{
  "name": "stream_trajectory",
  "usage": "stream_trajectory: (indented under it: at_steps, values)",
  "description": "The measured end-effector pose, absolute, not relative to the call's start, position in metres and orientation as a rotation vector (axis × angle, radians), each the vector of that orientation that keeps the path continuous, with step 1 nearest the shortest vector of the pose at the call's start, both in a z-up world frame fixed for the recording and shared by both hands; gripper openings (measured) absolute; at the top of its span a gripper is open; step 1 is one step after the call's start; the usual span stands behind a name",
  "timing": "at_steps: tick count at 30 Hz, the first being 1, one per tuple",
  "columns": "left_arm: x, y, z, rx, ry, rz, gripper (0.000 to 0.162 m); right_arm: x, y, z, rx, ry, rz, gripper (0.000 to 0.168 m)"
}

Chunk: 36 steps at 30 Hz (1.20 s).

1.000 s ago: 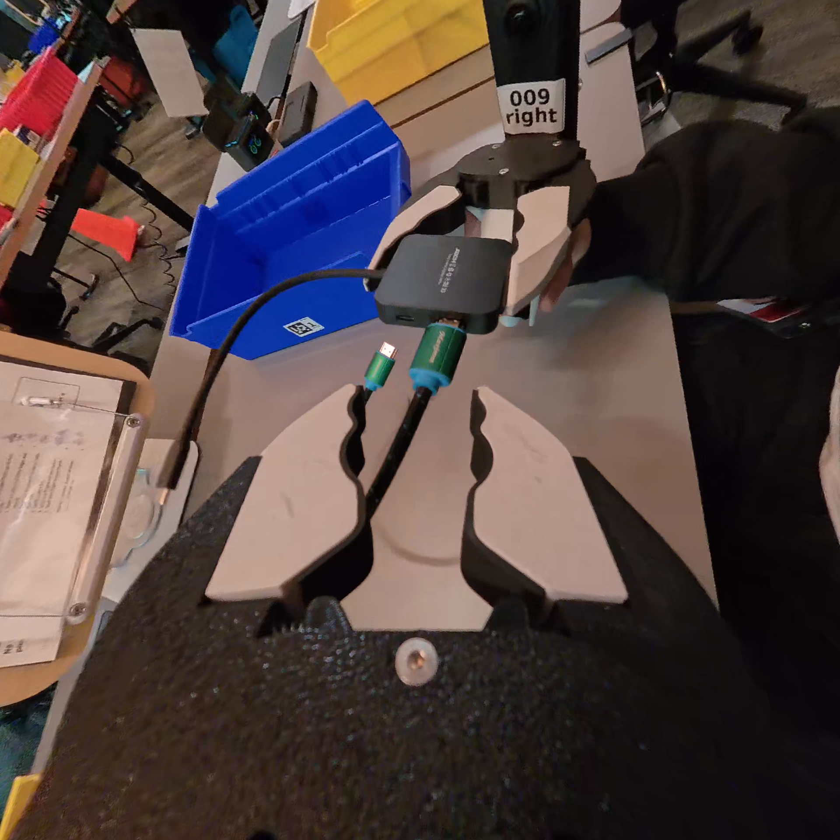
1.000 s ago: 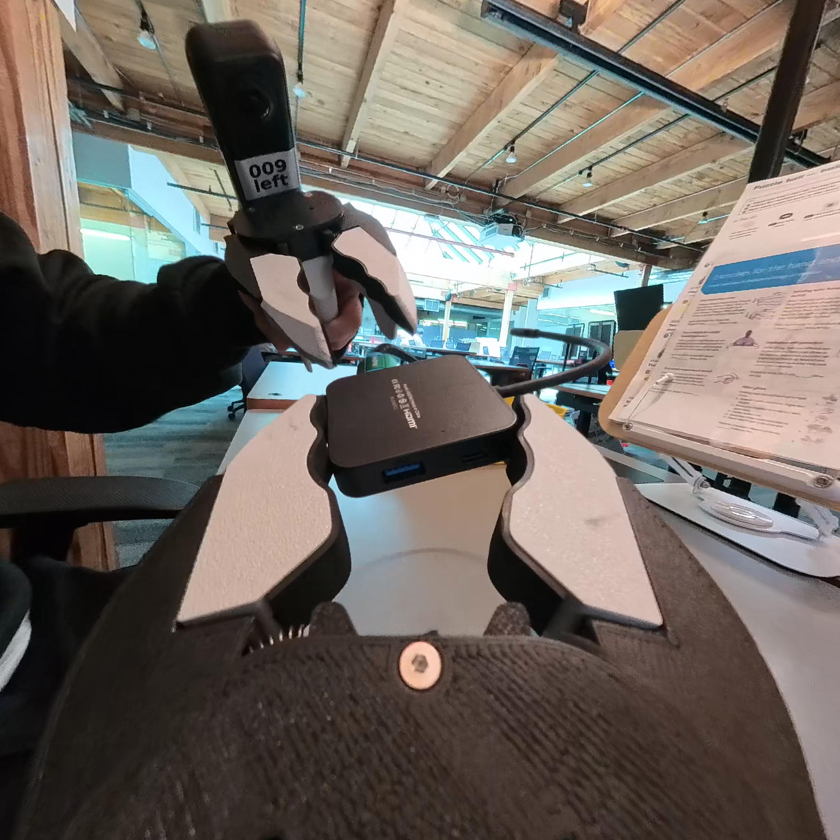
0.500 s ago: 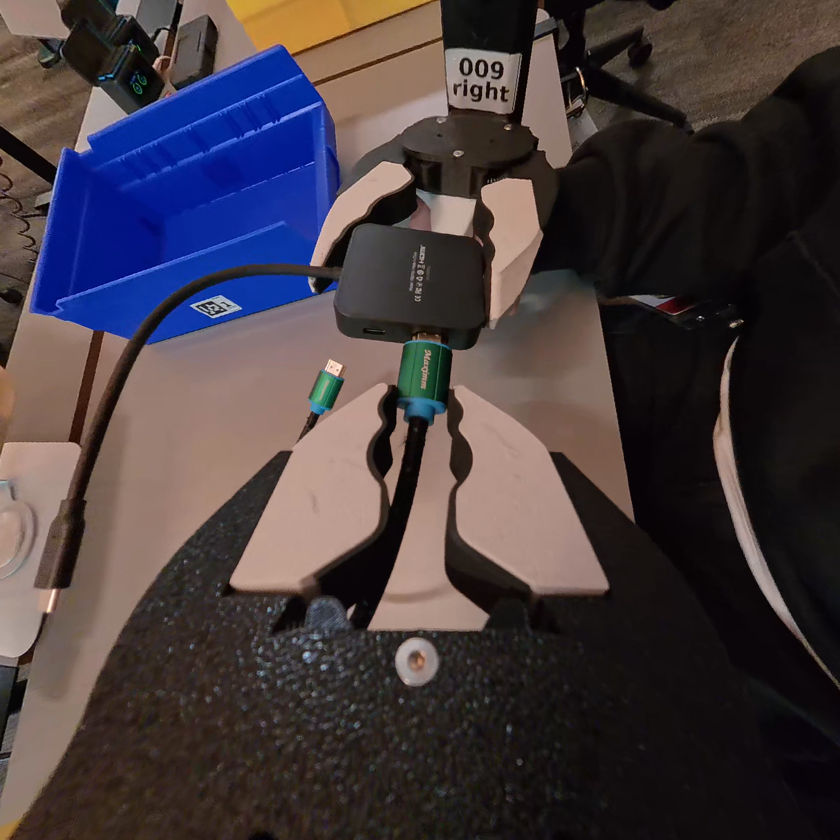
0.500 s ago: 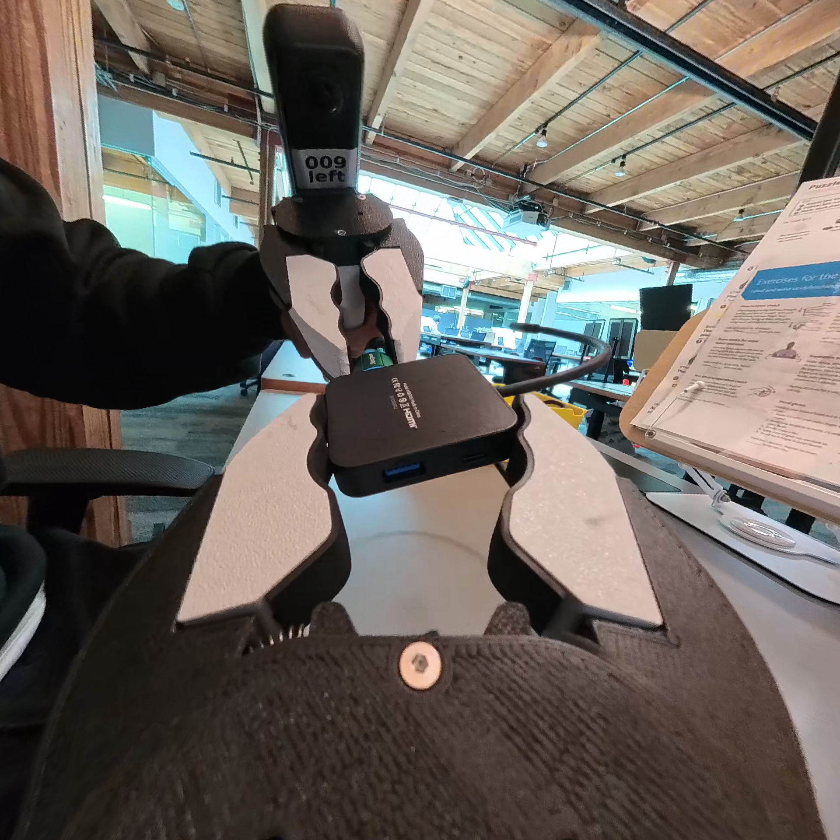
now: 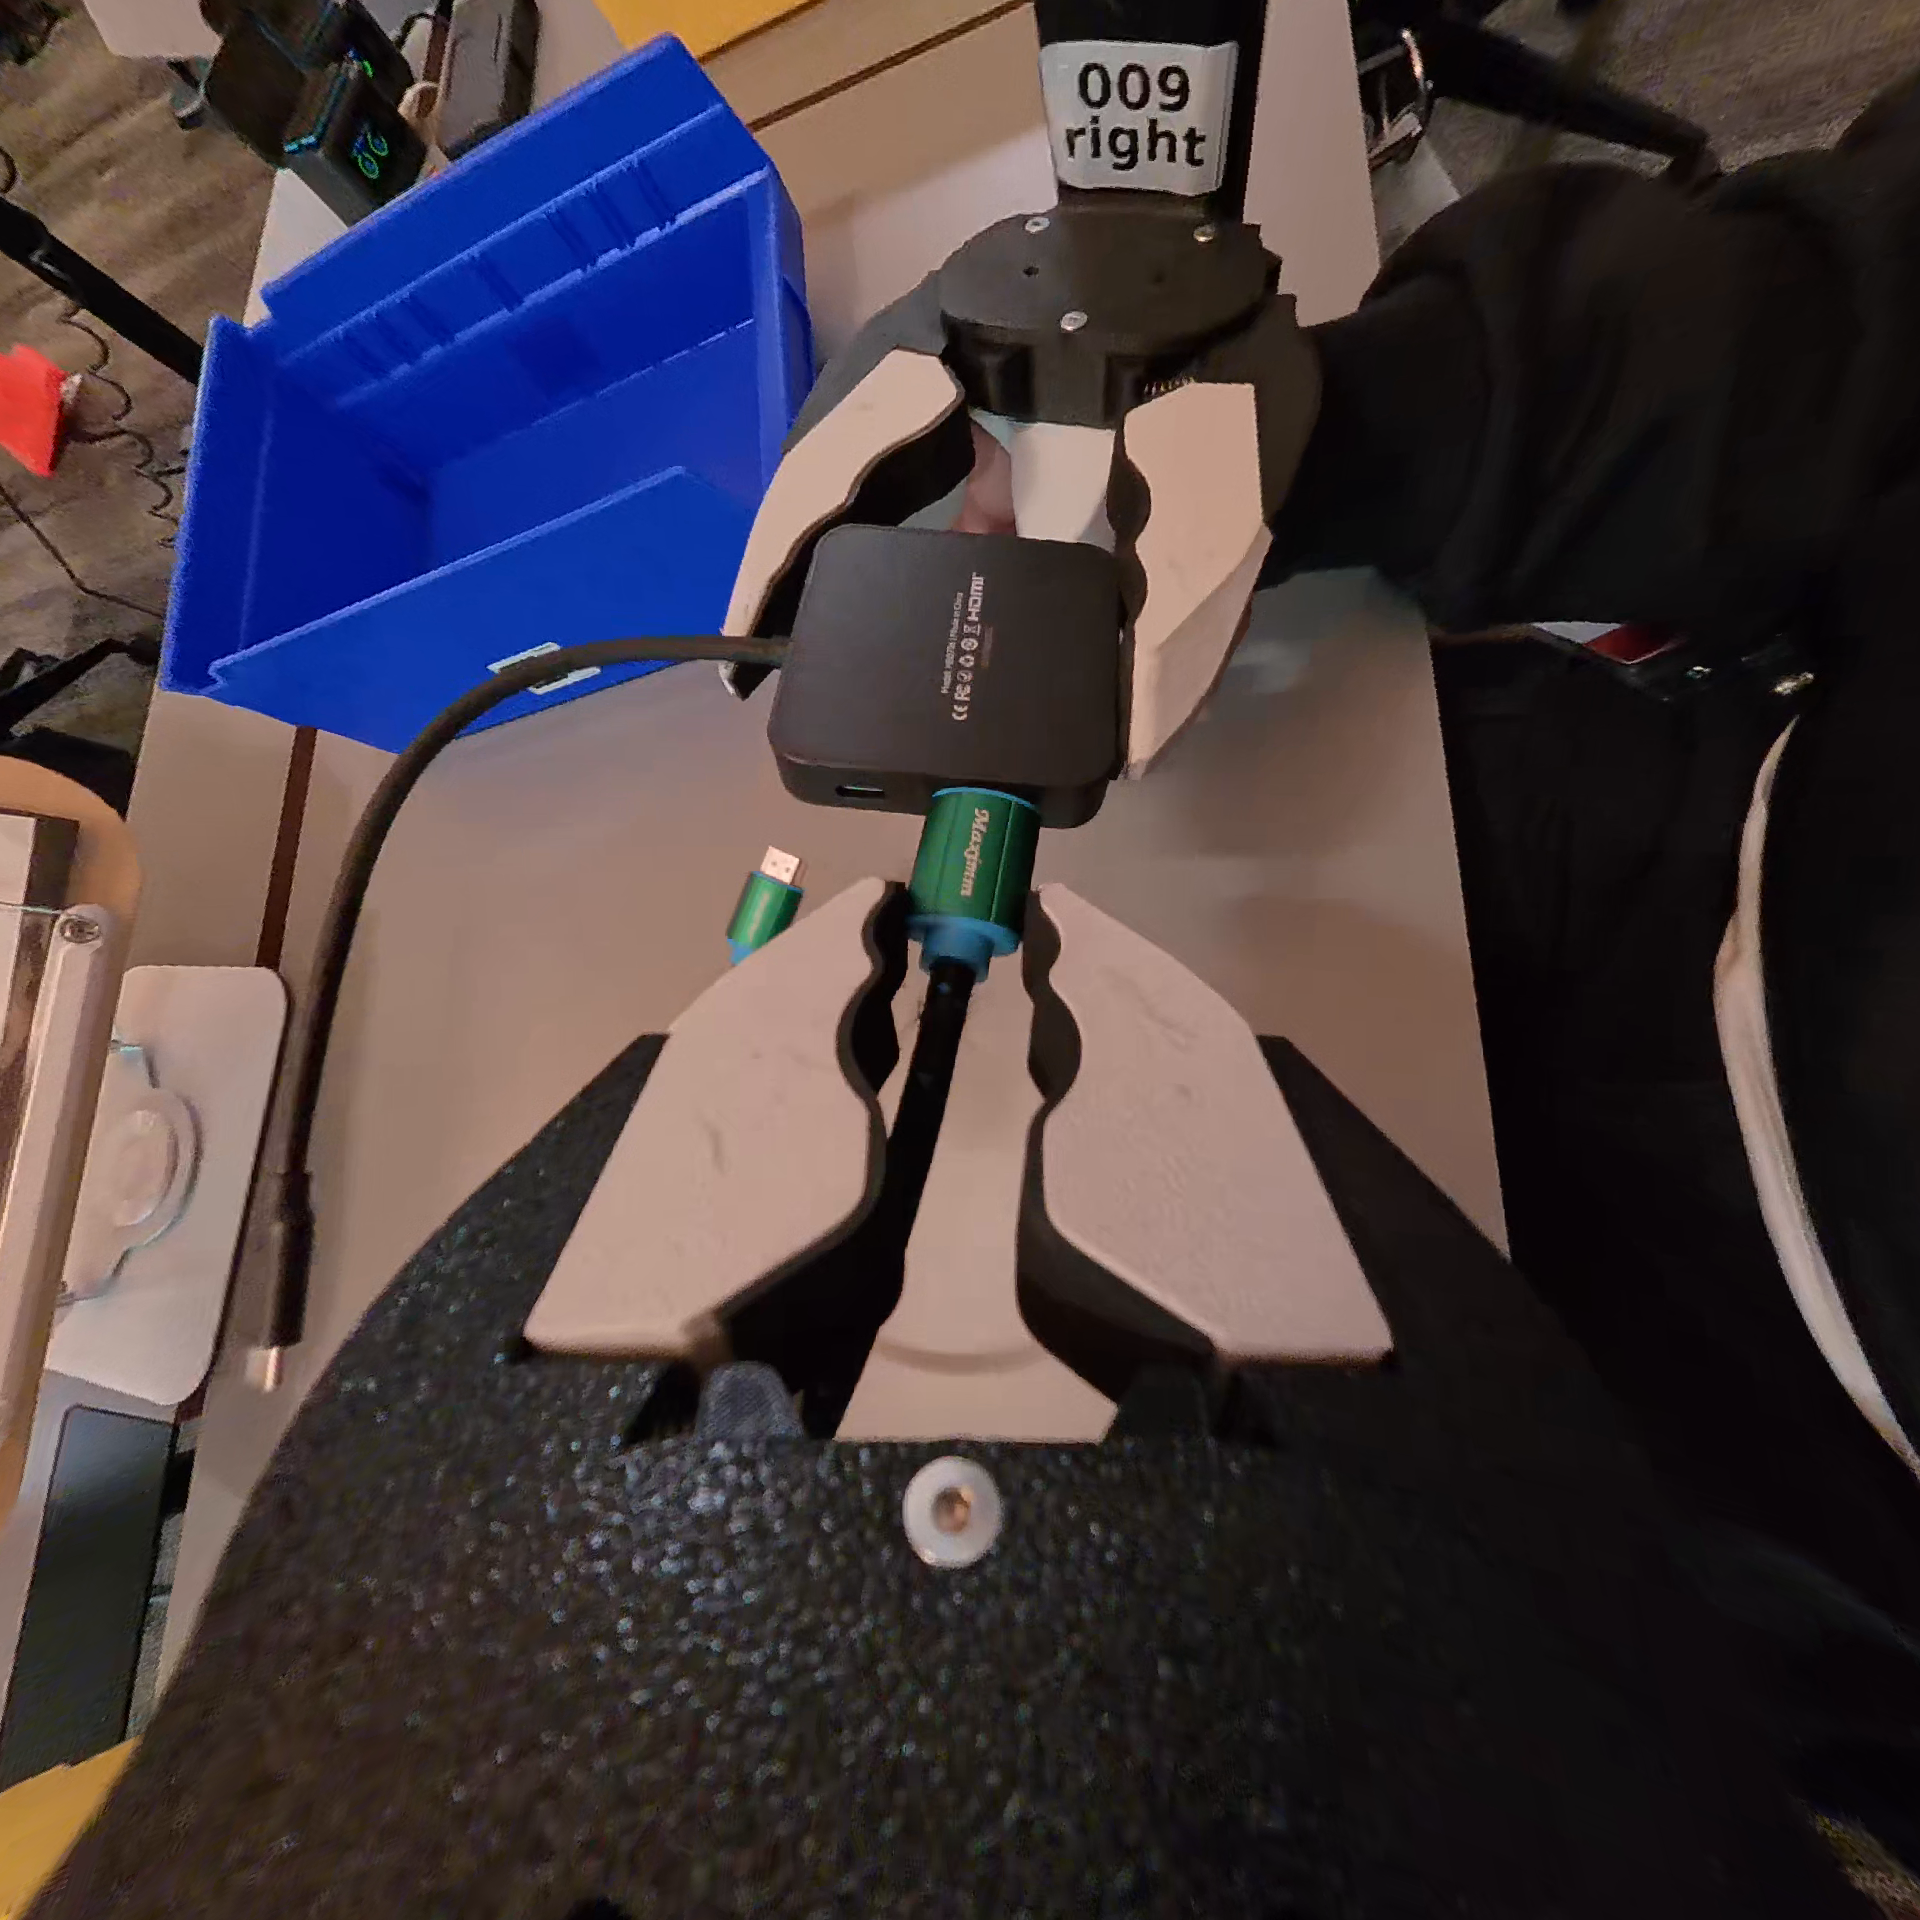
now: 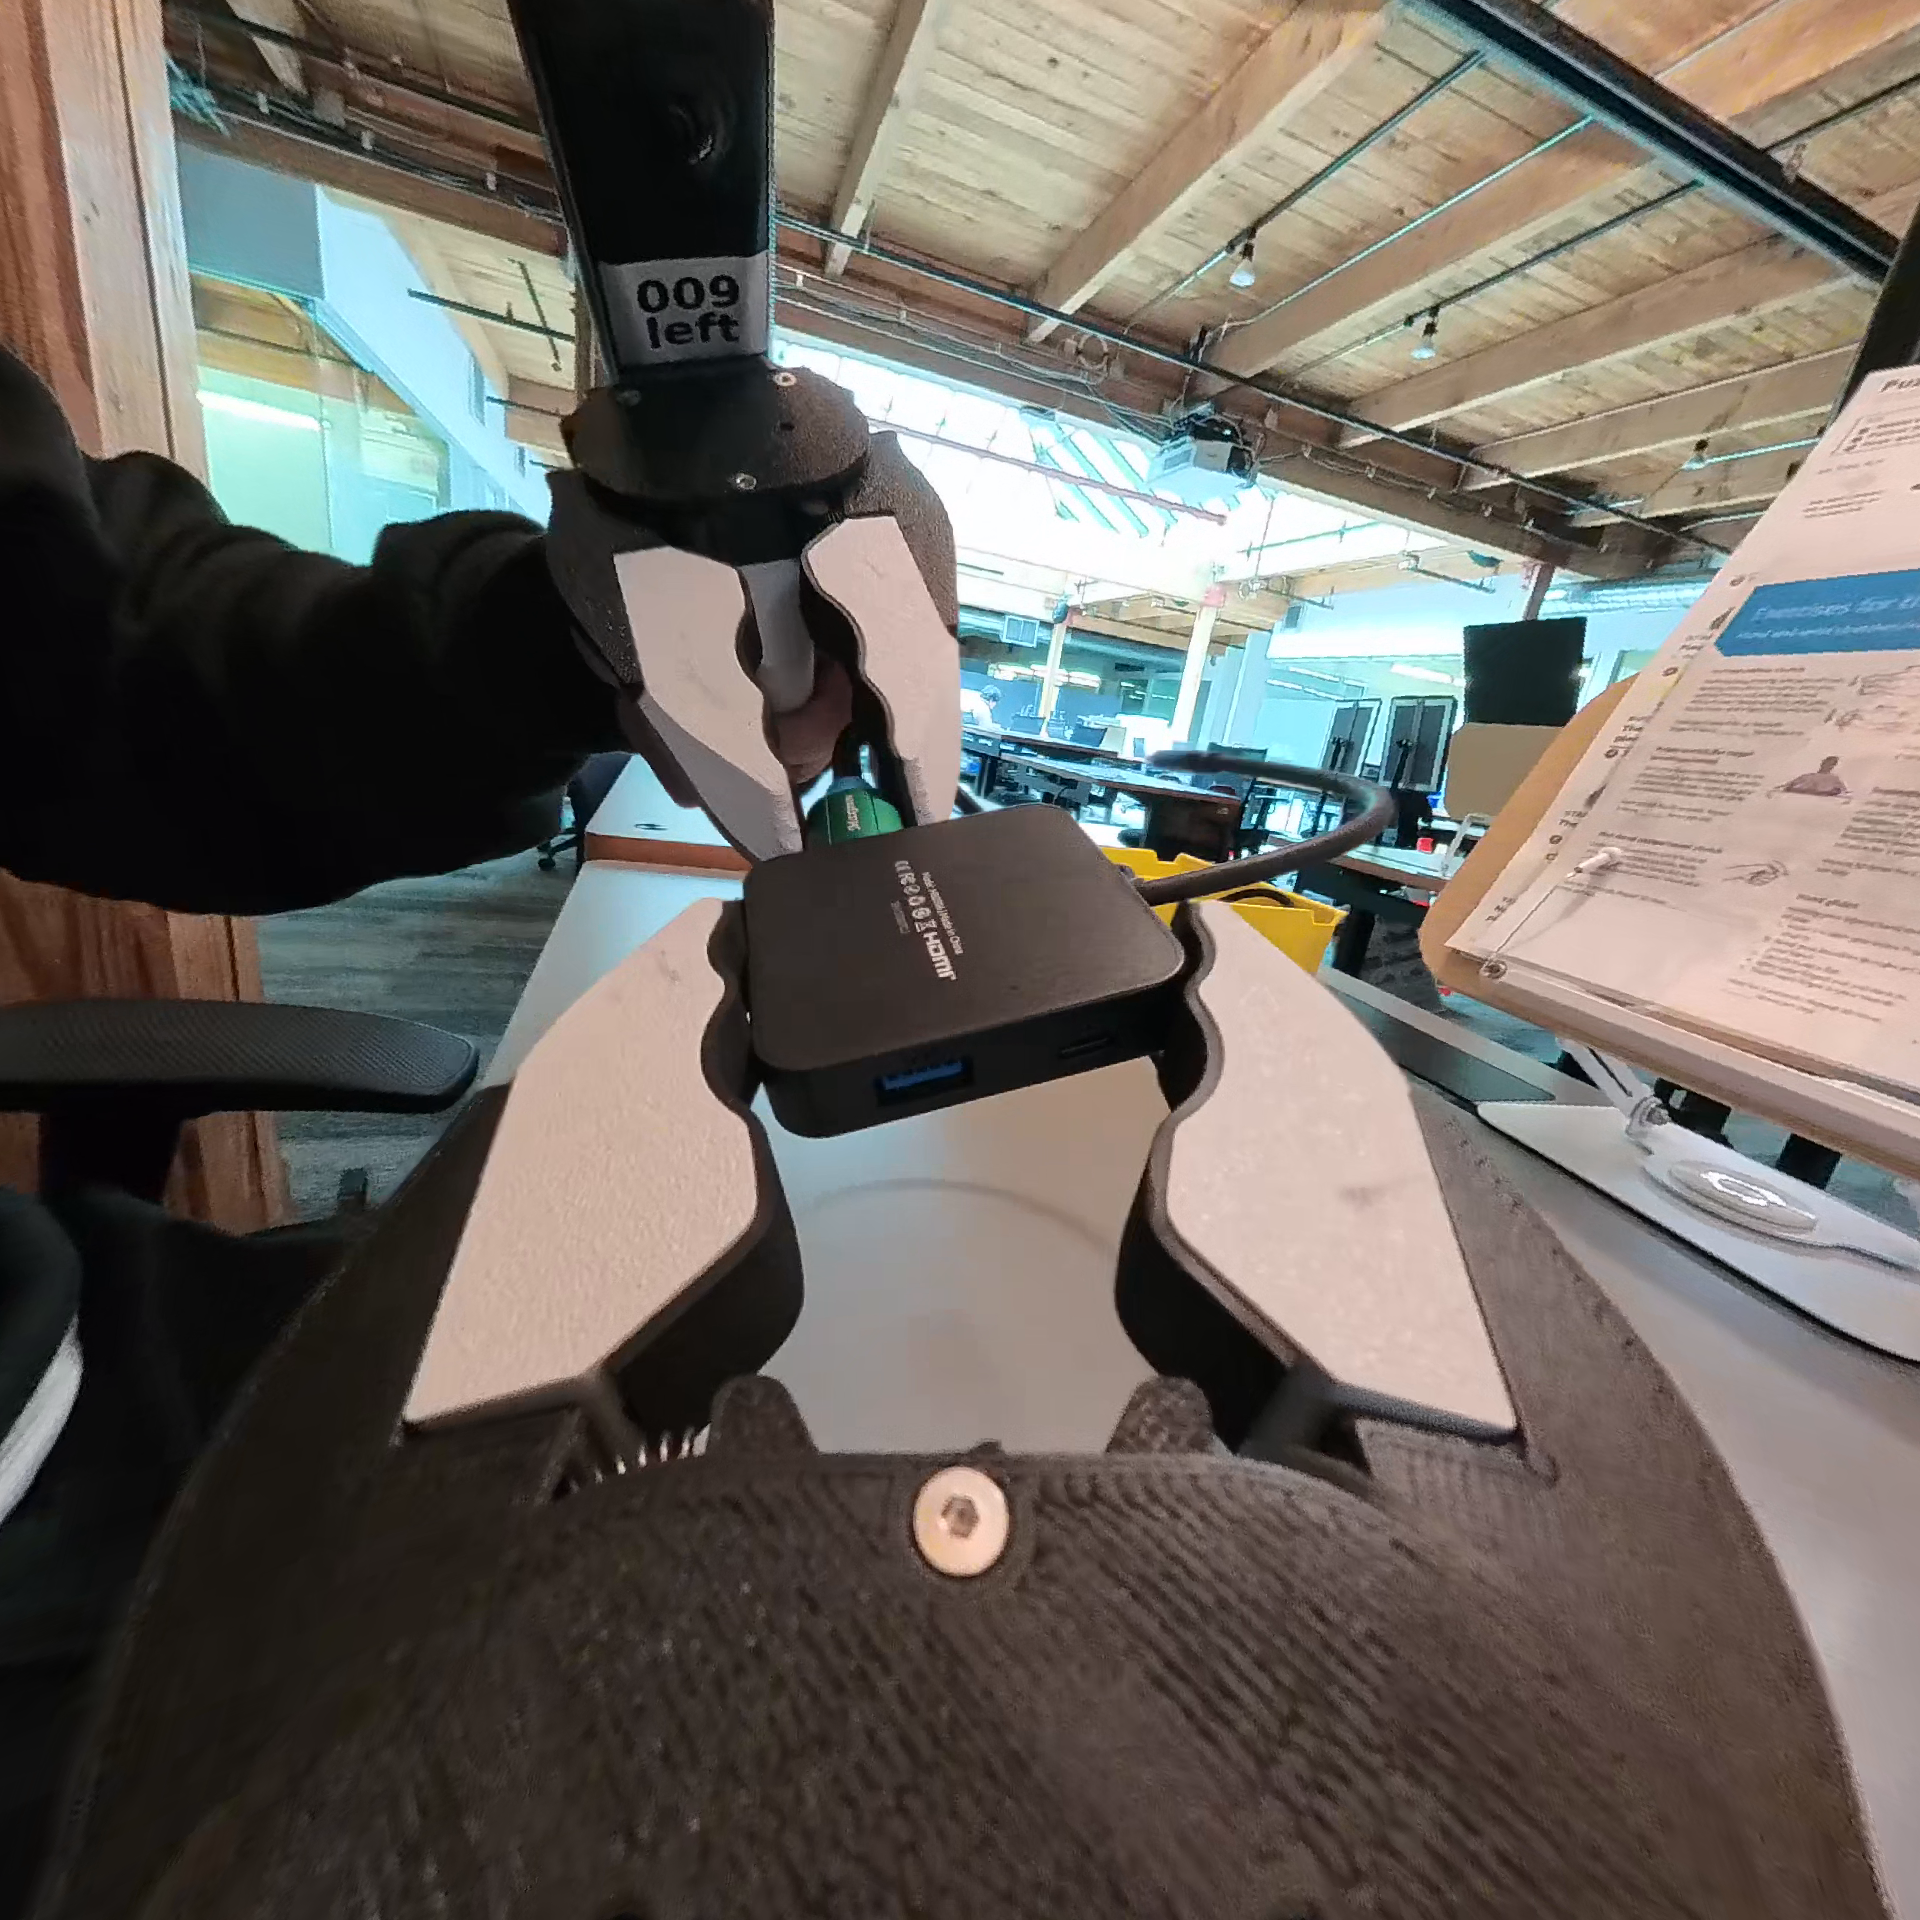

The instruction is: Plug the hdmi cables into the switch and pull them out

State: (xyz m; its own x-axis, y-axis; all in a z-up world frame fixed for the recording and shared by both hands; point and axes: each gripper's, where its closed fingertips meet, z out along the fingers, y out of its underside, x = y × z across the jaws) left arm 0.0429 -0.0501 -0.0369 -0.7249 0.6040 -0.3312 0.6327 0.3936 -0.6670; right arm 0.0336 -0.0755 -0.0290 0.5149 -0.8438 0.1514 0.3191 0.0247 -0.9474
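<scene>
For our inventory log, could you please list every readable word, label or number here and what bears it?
I may not quote writing; these bear it:
White labels on both camera posts.
White print on the black switch.
Gold lettering on the green HDMI plug.
Sticker on the blue bin.
Printed sheet on the stand.

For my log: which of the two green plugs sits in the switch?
The larger green plug, between the left gripper's fingertips; the smaller green plug lies loose on the table.

Black square switch (image 5: 951, 665) held level, green-shelled HDMI plug (image 5: 971, 868) apparently seated, second green plug (image 5: 767, 902) loose on table
</scene>
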Motion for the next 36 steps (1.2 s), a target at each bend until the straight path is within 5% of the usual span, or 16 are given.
stream_trajectory:
  at_steps: [15, 19, 24, 30, 36]
  values:
    - [0.044, -0.050, -0.032, 1.045, 2.492, -1.400, 0.022, 0.033, -0.074, -0.019, -1.254, 0.498, -1.083, 0.078]
    - [0.048, -0.051, 0.026, 0.826, 2.219, -1.751, 0.051, 0.026, -0.080, 0.003, -1.193, 0.482, -1.216, 0.078]
    - [0.062, -0.021, 0.067, 0.599, 1.861, -2.059, 0.056, -0.003, -0.127, 0.040, -1.040, 0.534, -1.530, 0.078]
    - [0.076, -0.014, -0.008, 0.518, 2.147, -1.989, 0.060, -0.078, -0.184, 0.093, -0.719, 0.532, -1.895, 0.077]
    - [0.079, -0.017, -0.043, 0.456, 2.298, -2.011, 0.059, -0.055, -0.257, 0.029, -0.758, 0.924, -1.885, 0.078]
